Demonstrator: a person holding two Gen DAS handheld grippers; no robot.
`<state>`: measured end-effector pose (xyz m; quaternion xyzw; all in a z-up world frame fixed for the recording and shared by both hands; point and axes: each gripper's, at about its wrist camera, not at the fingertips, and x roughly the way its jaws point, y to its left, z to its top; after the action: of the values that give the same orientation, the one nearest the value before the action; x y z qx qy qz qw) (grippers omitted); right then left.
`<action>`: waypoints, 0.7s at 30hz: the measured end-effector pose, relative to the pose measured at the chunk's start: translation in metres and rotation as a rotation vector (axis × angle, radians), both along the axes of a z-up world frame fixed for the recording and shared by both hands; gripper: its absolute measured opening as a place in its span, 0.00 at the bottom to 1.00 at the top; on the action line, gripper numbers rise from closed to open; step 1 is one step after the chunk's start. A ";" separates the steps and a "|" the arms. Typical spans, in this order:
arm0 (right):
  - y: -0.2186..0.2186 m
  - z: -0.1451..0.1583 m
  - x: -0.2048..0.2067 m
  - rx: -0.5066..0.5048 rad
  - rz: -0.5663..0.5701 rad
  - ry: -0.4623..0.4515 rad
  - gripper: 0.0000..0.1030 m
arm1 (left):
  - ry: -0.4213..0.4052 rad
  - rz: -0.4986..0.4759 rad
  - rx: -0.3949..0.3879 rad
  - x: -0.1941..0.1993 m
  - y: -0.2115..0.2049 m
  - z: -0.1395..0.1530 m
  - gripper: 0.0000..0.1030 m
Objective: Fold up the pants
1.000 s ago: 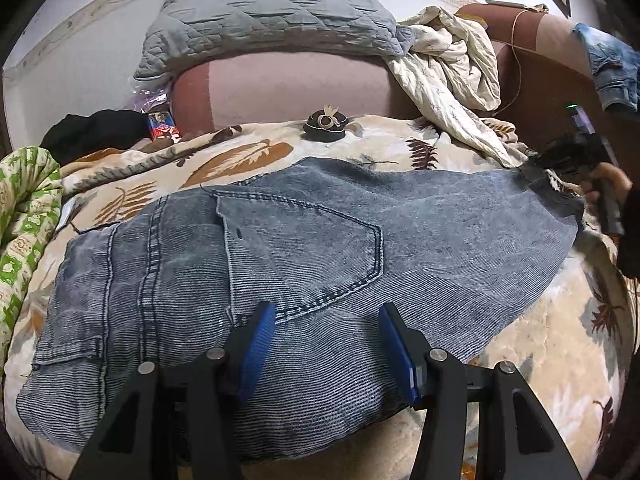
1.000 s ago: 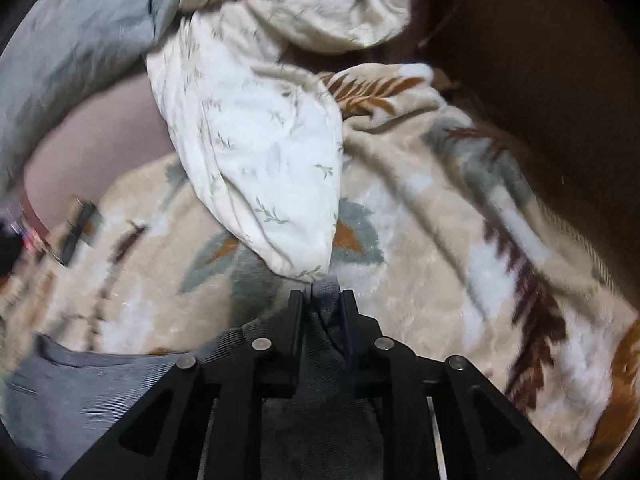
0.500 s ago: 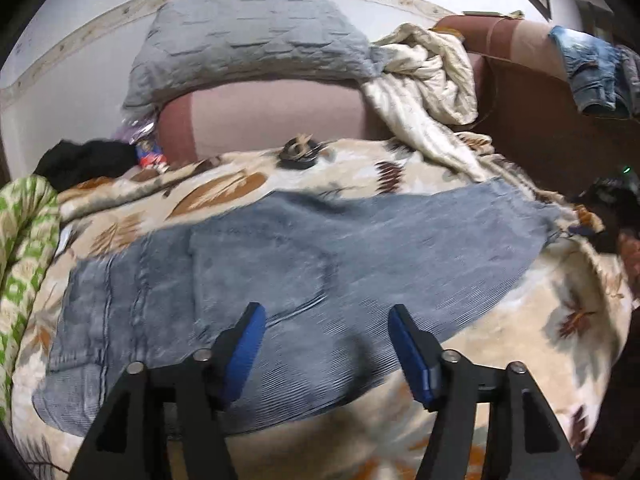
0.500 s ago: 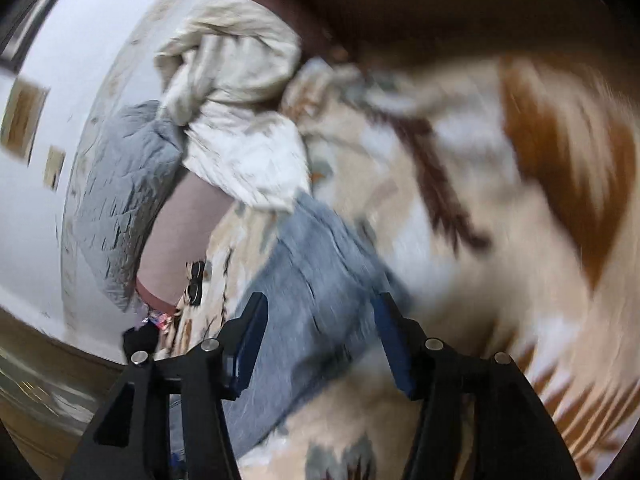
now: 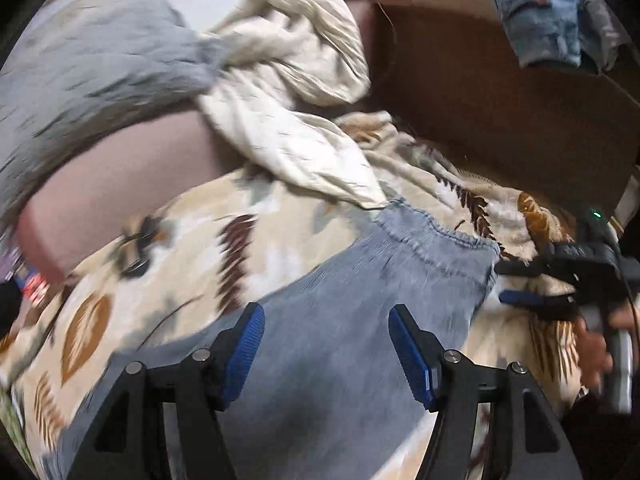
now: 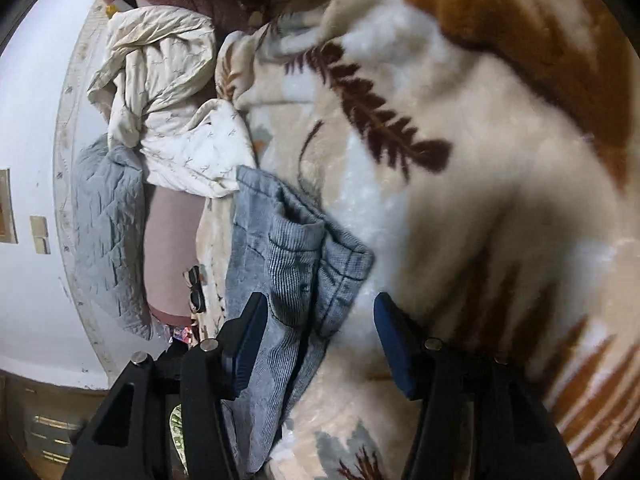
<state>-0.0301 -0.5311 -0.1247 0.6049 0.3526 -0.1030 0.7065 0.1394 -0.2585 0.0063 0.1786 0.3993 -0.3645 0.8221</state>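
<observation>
Left gripper hovers wide open over the pants. Right gripper, jaws spread, holds nothing beside the hem.

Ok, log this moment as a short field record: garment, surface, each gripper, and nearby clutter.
garment: grey-blue jeans spread on the bed, leg hem end rumpled
surface: leaf-print blanket
left gripper: open, over the jeans, gripping nothing
right gripper: open, at the hem end, fabric between the fingers but not clamped
nearby: cream sheet, grey quilted pillow, another denim piece on the headboard
</observation>
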 end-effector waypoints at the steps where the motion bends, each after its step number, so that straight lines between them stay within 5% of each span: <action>1: 0.000 -0.001 0.001 0.004 0.000 0.004 0.55 | 0.021 -0.008 0.007 0.009 -0.015 -0.004 0.67; 11: -0.009 -0.014 0.018 0.080 0.003 -0.052 0.56 | 0.179 -0.172 0.113 0.072 -0.137 -0.059 0.69; 21: -0.012 -0.015 0.014 0.106 -0.013 -0.076 0.52 | 0.341 -0.301 0.158 0.093 -0.185 -0.097 0.67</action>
<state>-0.0162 -0.5431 -0.1397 0.6473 0.3268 -0.0656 0.6854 0.2324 -0.4435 -0.0903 0.2357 0.5284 -0.4756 0.6627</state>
